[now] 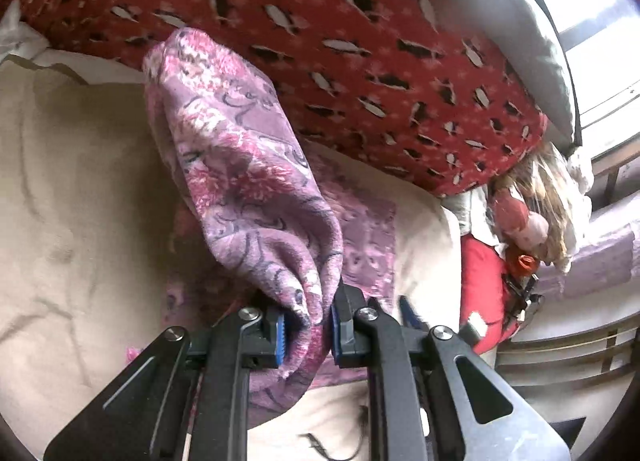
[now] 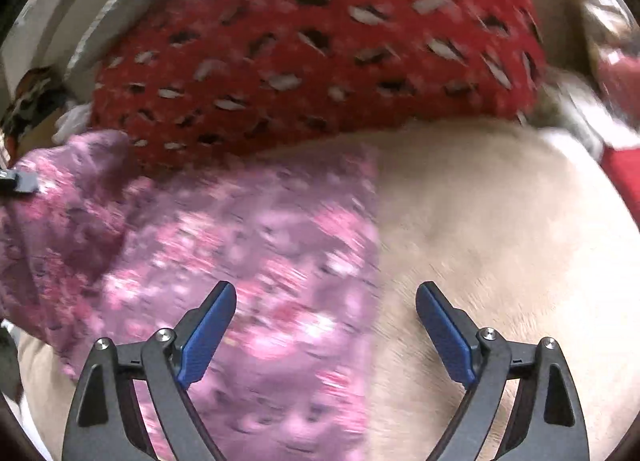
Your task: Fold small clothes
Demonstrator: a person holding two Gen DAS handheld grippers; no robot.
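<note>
one purple cloth (image 1: 248, 165) – two claws (image 1: 306, 335) (image 2: 326, 331)

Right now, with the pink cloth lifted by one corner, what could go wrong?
1. The left hand-held gripper pinches only a bunched edge of the pink floral cloth; it may slip out.
2. The right hand-held gripper is open above the flat part, so the fold could drag crooked across the beige bedsheet.

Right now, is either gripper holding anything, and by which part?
The left gripper pinches a bunched edge of the pink floral cloth, lifted off the bed. The right gripper stands open, holding nothing.
</note>
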